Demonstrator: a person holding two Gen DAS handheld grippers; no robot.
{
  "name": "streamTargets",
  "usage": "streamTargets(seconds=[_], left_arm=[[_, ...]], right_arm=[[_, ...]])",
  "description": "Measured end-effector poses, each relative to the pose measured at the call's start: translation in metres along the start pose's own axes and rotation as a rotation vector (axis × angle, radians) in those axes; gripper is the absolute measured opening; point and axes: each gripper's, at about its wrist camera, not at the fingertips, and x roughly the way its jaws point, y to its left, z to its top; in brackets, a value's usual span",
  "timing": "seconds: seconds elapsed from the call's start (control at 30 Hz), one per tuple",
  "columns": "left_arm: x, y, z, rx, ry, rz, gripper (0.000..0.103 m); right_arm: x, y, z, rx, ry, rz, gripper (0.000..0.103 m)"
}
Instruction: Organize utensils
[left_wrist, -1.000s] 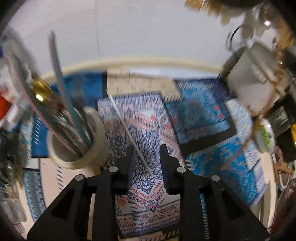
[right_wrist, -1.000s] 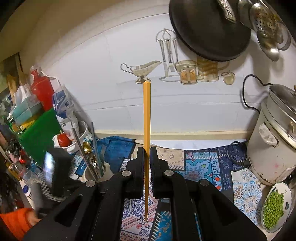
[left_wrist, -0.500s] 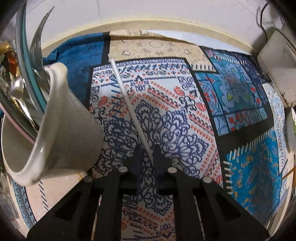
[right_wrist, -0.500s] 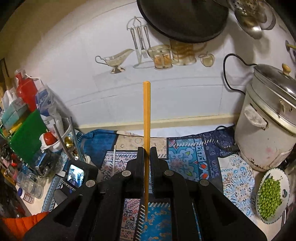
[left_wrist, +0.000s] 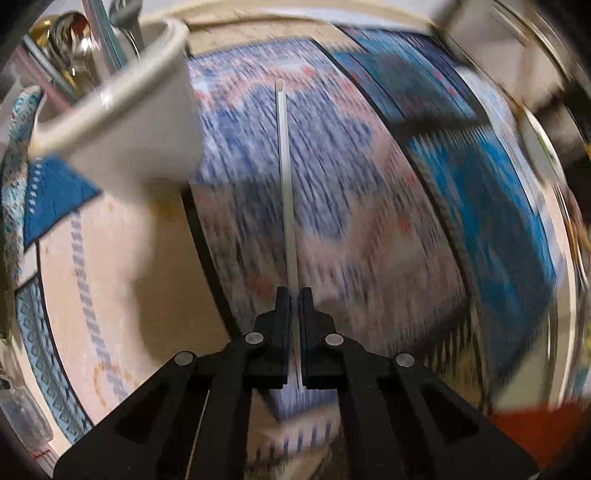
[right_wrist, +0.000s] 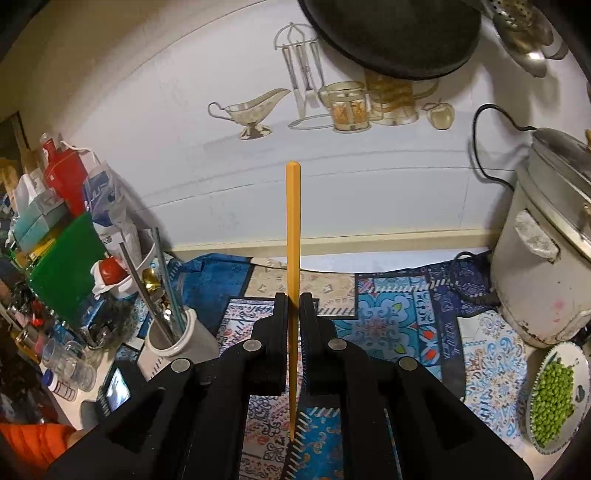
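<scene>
We have both grippers clamped: left gripper (left_wrist: 291, 295) on white chopstick (left_wrist: 286, 184), utensil cup (left_wrist: 122, 122) at 10 o'clock; right gripper (right_wrist: 293, 301) on orange chopstick (right_wrist: 293, 236), upright. Light, stiff, slick sticks; they likely pivot, so grip mid-shaft.

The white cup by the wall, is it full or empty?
Partly full. The round white ceramic cup stands upright on the patterned cloth with several metal utensils sticking up out of its mouth; how deep they reach cannot be told.
</scene>
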Motion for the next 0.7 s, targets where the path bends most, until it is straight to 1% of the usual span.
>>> streamTargets(seconds=[0.07, 0.17, 0.23, 0.3, 0.4, 0.53, 0.6, 0.7], left_arm=[[-0.002, -0.002, -0.008, 0.025, 0.024, 0.000, 0.003], [-0.003, -0.004, -0.004, 0.020, 0.016, 0.012, 0.005], [-0.001, -0.003, 0.008, -0.003, 0.001, 0.015, 0.008], [0.001, -0.002, 0.025, -0.023, -0.014, 0.016, 0.008], [0.006, -0.001, 0.048, -0.029, -0.034, 0.036, 0.009], [0.012, 0.000, 0.077, -0.050, -0.047, 0.031, 0.009], [0.014, -0.001, 0.086, -0.050, -0.050, 0.040, 0.008], [0.019, -0.010, 0.095, -0.024, -0.048, 0.073, 0.008]], right_arm=[[0.002, 0.002, 0.000, -0.001, 0.003, 0.009, 0.006], [0.006, 0.003, -0.001, 0.000, 0.009, 0.017, 0.006], [0.007, 0.002, -0.001, 0.005, 0.011, 0.017, 0.006], [0.007, 0.001, -0.002, 0.006, 0.012, 0.012, 0.006], [0.006, -0.002, -0.002, 0.014, 0.017, 0.001, 0.006], [0.004, -0.009, -0.003, 0.028, 0.019, -0.020, 0.006], [0.002, -0.013, -0.003, 0.036, 0.018, -0.028, 0.006], [0.000, -0.018, -0.003, 0.049, 0.014, -0.039, 0.006]])
